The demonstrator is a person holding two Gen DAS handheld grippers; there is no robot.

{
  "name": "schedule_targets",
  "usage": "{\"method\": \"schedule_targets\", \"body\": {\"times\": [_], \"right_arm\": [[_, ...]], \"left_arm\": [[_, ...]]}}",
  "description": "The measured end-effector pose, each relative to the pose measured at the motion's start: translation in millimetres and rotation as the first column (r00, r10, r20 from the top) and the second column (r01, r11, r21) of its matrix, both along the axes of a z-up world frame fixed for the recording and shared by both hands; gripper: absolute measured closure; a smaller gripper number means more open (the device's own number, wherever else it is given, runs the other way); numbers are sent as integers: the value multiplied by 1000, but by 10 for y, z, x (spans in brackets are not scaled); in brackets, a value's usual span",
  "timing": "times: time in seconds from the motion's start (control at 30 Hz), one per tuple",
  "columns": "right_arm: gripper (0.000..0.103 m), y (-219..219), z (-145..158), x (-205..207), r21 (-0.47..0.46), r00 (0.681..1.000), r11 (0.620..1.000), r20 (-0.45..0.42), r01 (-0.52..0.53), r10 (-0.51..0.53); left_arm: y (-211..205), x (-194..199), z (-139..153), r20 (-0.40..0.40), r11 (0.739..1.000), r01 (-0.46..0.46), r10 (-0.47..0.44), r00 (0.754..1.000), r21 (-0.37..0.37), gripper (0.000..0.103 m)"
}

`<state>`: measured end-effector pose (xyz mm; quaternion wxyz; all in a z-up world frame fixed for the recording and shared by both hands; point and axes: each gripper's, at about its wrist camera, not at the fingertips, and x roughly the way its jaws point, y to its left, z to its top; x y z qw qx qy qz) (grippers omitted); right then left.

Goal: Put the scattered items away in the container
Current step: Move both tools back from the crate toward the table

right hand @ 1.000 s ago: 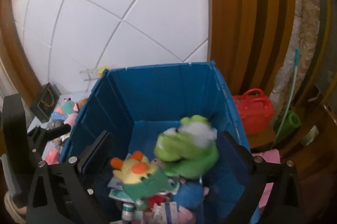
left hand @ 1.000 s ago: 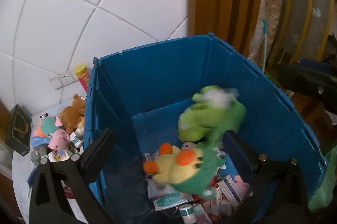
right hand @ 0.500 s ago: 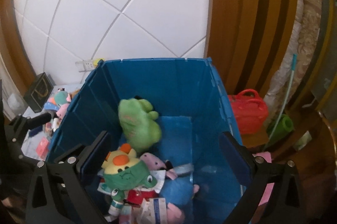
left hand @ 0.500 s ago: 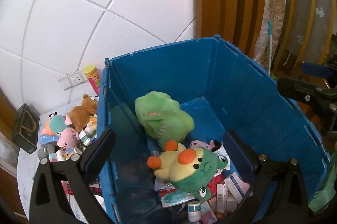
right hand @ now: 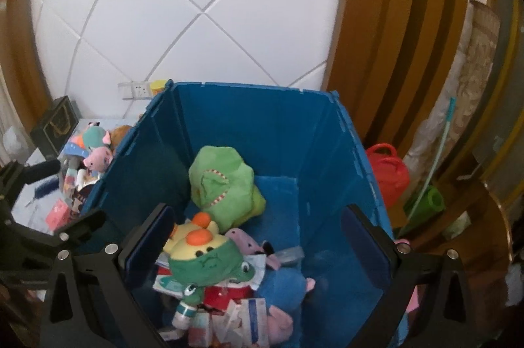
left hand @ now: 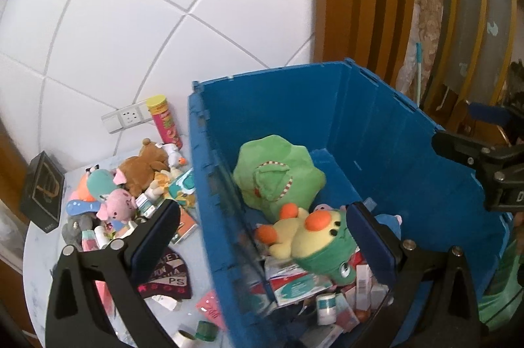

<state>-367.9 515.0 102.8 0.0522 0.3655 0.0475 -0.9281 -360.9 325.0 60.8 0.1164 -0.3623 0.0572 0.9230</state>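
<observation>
Two grippers are held above the blue crate, and both are seen spread wide with nothing between the pads. The left gripper is hung over the crate's left wall, one finger outside it and one inside. The right gripper is held squarely over the crate's open top.

Inside the crate, the green plush is seen lying on the floor against the left wall, towards the far end, clear of both grippers. Just on its near side, the yellow plush in a green hood is piled on top of small boxes and packets. A pink plush and a blue plush are tucked in on the right of that heap.

Plenty is left outside on the pale table to the left of the crate: a brown bear, a pink pig, a teal plush, a dark patch with lettering and a tall pink tube with a yellow lid standing by the wall socket. A black box is set at the far left edge.
</observation>
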Motion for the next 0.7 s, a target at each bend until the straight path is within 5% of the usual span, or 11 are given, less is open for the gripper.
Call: {"method": "schedule_targets", "body": {"times": [0.7], "right_arm": [[0,-2114,-383,790,-76,990,992,-108,-96,87]], "left_arm": [[-2427,841,-450,-45,988,-154,154,987,-4,0]]}}
